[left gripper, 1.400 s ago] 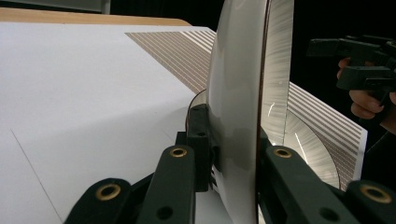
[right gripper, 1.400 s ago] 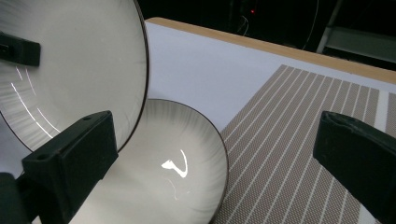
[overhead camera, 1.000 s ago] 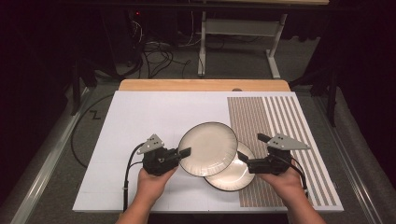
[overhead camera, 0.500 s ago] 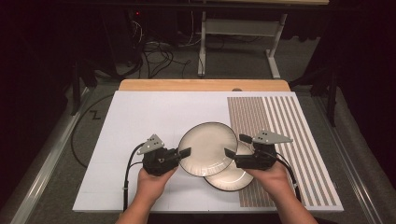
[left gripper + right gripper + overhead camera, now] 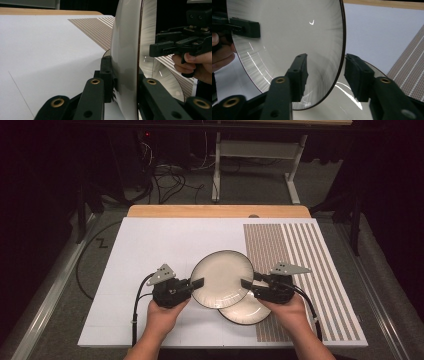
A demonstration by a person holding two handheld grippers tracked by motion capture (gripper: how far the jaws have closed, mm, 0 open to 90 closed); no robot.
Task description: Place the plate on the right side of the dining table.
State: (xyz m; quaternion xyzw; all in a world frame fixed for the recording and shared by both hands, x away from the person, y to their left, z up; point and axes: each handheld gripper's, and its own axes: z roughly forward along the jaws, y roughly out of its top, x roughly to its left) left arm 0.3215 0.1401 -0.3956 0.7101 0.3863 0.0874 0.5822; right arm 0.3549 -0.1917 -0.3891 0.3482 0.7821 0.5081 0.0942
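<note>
Already the left gripper point(image 5: 198, 283) is clamped on the near-left rim of the upper plate point(image 5: 222, 278); in the left gripper view its pads point(image 5: 108, 75) press either face of the rim, with the plate standing edge-on between them. The right gripper point(image 5: 247, 284) sits at the opposite rim, and its jaws have just been closing around that edge. In the right gripper view the rim lies between the two pads, but the outer pad point(image 5: 357, 75) stands just clear of it, so this side has no grip yet.

The upper plate is lifted and tilted, overlapping the lower plate point(image 5: 247, 310), which lies flat on the white mat point(image 5: 150, 245) beside the striped panel point(image 5: 300, 255).

The risk, as I judge it, lies in the one-sided hold. With a single clamp bearing a wide, glossy dish, the plate could pivot in the pads or slip out and drop onto the lower plate, chipping either. If the right jaws close off-centre they could push the rim sideways and wrench it from the left clamp.

Further out, the wooden table edge point(image 5: 215, 211) runs along the far side, with cables point(image 5: 170, 175) and a white stand point(image 5: 255, 150) on the floor beyond. Nothing on the mat blocks either hand; only the lower plate sits close beneath the work.
</note>
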